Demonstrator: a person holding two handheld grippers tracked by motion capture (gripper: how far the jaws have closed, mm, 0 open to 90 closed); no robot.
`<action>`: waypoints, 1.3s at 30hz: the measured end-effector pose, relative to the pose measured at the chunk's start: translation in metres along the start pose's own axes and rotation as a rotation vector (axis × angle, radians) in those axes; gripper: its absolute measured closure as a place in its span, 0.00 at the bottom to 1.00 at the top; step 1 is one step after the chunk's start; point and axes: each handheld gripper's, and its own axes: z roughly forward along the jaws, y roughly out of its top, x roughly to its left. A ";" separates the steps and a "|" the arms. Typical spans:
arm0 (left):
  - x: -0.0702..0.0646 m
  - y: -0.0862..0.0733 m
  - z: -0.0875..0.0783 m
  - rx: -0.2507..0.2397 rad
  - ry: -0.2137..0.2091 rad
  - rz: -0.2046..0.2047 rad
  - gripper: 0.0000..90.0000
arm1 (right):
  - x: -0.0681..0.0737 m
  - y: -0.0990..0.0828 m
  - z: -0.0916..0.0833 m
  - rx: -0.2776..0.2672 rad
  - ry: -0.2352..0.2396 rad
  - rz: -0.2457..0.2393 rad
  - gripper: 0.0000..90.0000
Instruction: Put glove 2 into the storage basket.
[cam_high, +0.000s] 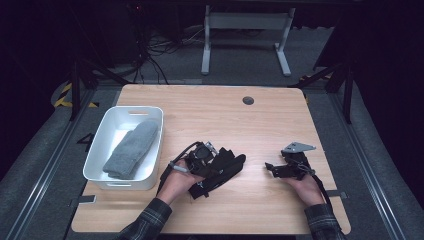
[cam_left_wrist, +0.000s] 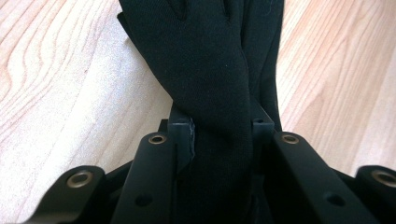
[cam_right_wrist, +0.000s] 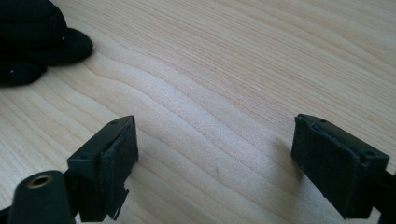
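A black glove (cam_high: 227, 165) lies on the wooden table (cam_high: 250, 130), left of centre and near the front. My left gripper (cam_high: 215, 167) is shut on it. In the left gripper view the two pads (cam_left_wrist: 180, 135) press on the glove's cuff end (cam_left_wrist: 210, 70), and its fingers run away from the jaws across the wood. My right gripper (cam_high: 272, 169) rests low over bare table to the right of the glove, and its jaws stand wide open with nothing between them (cam_right_wrist: 215, 154). In the right gripper view an end of the black glove (cam_right_wrist: 32, 37) shows at the top left.
A white plastic bin (cam_high: 100, 150) stands at the table's left side with a grey mitten (cam_high: 131, 148) lying in it. A round cable hole (cam_high: 248, 100) sits near the far edge. Beyond the table are a white desk frame (cam_high: 245, 35) and cables on the floor.
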 end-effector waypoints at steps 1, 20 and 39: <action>-0.001 0.001 -0.002 -0.006 0.005 -0.004 0.80 | 0.000 0.000 0.000 0.000 0.000 0.000 0.17; -0.005 0.011 -0.056 -0.081 0.038 -0.045 0.81 | 0.000 0.000 0.000 0.000 0.000 0.000 0.17; 0.019 0.011 -0.118 -0.112 0.063 -0.098 0.80 | 0.000 0.000 0.000 0.000 -0.001 0.000 0.17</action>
